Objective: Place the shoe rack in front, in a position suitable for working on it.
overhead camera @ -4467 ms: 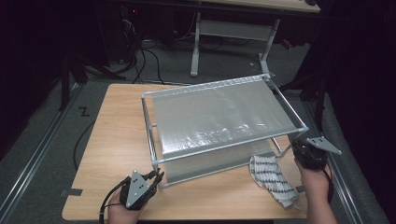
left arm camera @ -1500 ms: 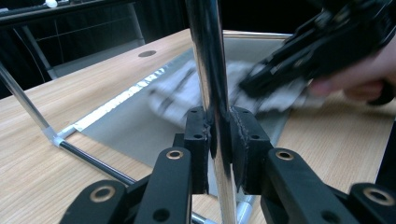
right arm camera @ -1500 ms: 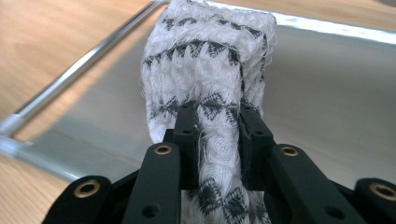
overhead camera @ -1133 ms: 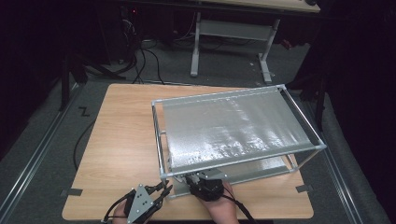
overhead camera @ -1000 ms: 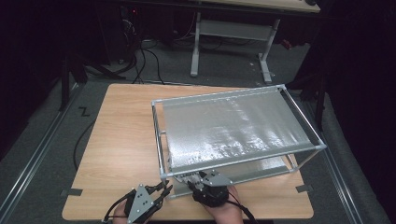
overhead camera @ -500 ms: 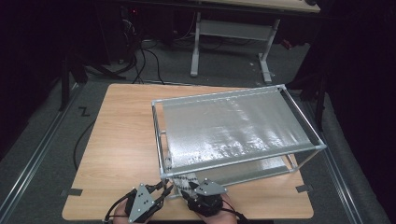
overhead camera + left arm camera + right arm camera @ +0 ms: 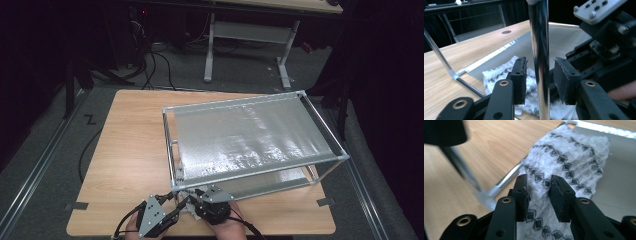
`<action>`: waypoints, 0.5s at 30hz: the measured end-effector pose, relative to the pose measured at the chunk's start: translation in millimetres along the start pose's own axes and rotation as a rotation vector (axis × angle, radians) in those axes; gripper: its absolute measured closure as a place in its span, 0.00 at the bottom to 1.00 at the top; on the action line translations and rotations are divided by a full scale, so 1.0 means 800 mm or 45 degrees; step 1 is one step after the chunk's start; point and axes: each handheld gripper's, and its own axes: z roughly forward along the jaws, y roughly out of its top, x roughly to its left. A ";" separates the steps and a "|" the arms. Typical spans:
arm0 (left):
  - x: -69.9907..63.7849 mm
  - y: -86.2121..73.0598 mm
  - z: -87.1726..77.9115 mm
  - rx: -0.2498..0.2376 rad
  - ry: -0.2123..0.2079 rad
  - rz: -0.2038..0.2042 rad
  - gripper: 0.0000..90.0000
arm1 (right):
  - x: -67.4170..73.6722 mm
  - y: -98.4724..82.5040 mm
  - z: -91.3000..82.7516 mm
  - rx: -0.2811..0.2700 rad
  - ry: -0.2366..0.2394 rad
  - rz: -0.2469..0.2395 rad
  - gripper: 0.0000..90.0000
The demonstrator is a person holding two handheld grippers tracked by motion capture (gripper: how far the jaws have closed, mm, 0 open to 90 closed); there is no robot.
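Note:
A metal rack (image 7: 250, 135) with silver sheets stands on the wooden table (image 7: 125, 150). My left gripper (image 7: 176, 204) is at its front left corner. In the left gripper view, that gripper (image 7: 540, 67) is open around the chrome post (image 7: 540, 37), with a gap on each side; its jaws have just been opening. A white cloth with black pattern (image 7: 574, 157) lies on the lower shelf (image 7: 619, 182) at that corner. My right gripper (image 7: 537, 182) straddles a ridge of it. Its jaws have just been closing, and the pads still stand apart.
The right gripper (image 7: 604, 50) and its hand crowd in just right of the post, almost against my left gripper. The cloth (image 7: 496, 75) hangs partly over the shelf's edge rail. The table's front edge is close under both hands. A desk frame (image 7: 250, 40) stands beyond on the floor.
The right gripper has slid left along the rack's front to the corner and narrowed its jaws over the cloth. The left gripper's jaws have parted from the post. Earlier, the cloth lay at the table's right.

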 end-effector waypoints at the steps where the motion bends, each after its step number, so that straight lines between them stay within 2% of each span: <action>1: 0.000 0.000 0.000 0.001 -0.006 -0.005 0.76 | 0.003 0.001 -0.001 -0.004 0.007 0.003 0.73; 3: 0.000 -0.001 0.002 0.013 -0.002 -0.007 0.82 | 0.006 0.001 -0.002 -0.018 0.005 -0.008 0.70; 5: 0.000 -0.001 0.003 0.015 0.008 -0.002 0.87 | 0.005 0.000 0.002 0.007 -0.004 -0.011 0.69; 6: 0.000 -0.001 0.003 0.013 0.005 -0.009 0.87 | 0.005 0.000 0.002 0.007 -0.004 -0.011 0.69; 7: 0.001 -0.001 0.003 0.013 -0.003 -0.019 0.88 | 0.007 -0.002 0.006 0.056 -0.011 -0.005 0.70; 8: 0.001 -0.001 0.003 0.013 -0.003 -0.020 0.88 | 0.007 -0.002 0.006 0.056 -0.011 -0.005 0.70; 9: 0.001 -0.001 0.003 0.014 -0.002 -0.019 0.88 | 0.006 -0.005 0.007 0.076 -0.031 -0.032 0.71; 15: 0.002 -0.002 0.002 0.015 -0.017 -0.004 0.88 | 0.002 -0.008 0.005 0.093 -0.055 -0.043 0.72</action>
